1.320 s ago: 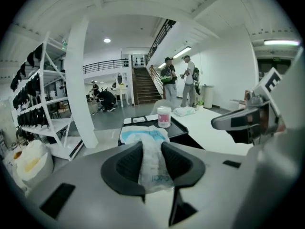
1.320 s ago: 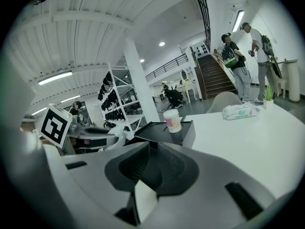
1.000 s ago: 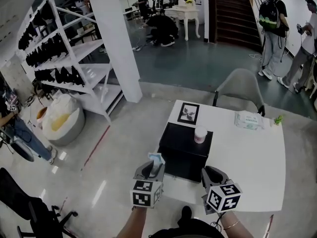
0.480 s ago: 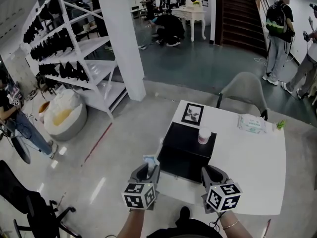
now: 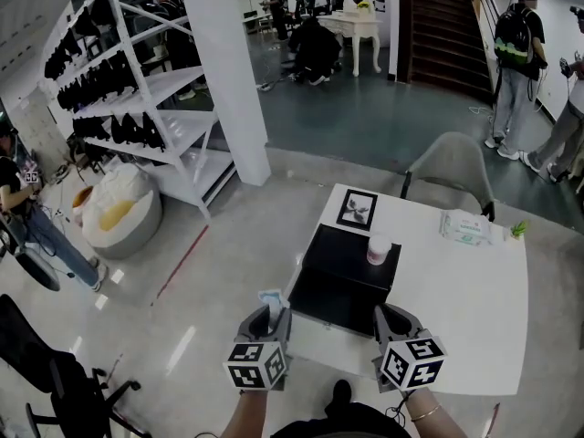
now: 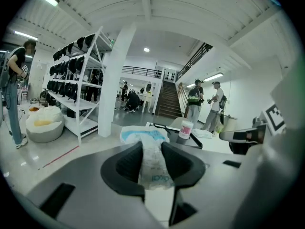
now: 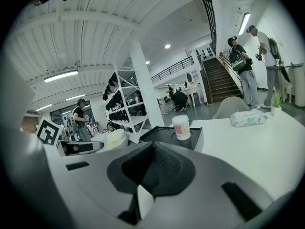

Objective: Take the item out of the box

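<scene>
Left hand-held gripper (image 5: pixel 266 318) shifted packet (image 6: pixel 151 161) leftward, clear of box (image 5: pixel 342 267).

Bright, even light from ceiling tubes (image 7: pixel 59 75); glare spots on the floor (image 5: pixel 182 345); both gripper views bulge, dark-rimmed.

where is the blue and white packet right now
The packet is pinched in the left gripper; in the head view it sits lower left, just left of the black box.

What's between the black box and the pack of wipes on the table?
Only bare white tabletop, in the head view. The cup stands on the black box itself, short of the pack of wipes.
</scene>
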